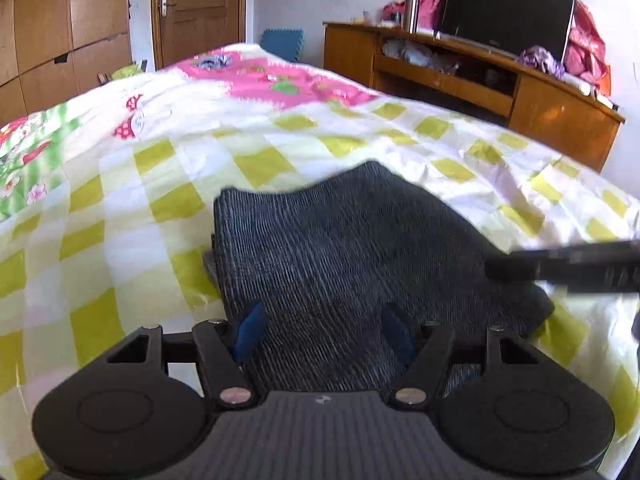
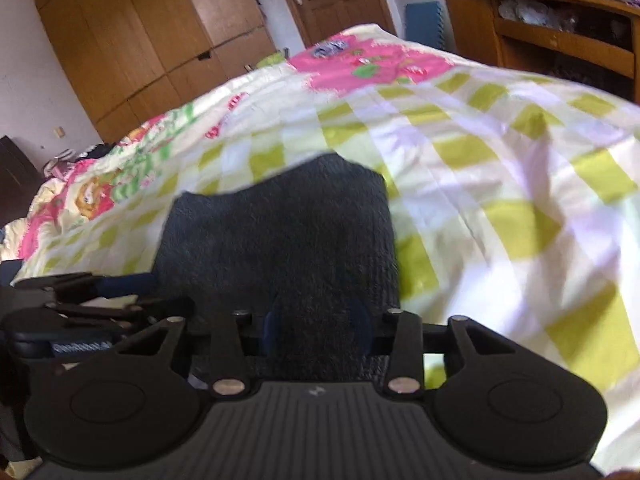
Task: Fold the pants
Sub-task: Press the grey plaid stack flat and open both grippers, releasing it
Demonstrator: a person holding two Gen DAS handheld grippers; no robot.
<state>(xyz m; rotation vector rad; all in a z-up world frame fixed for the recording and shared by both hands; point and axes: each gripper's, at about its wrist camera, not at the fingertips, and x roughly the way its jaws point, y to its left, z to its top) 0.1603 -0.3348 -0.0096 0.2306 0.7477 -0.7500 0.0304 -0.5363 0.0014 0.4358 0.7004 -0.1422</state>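
In the left wrist view, the left tongs stand spread at lower centre over the folded dark pants, which lie mid-frame on the checked bed. In the right wrist view, the right tongs look narrowed on the pants' near edge, though blur hides whether they pinch it.

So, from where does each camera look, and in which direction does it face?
Left wrist: on the left gripper, looking down across the dark grey ribbed pants on the green-checked quilt; the right gripper enters from the right.
Right wrist: on the right gripper, looking the same way; the left gripper shows at left.
Shared: pants, quilt, wooden door.
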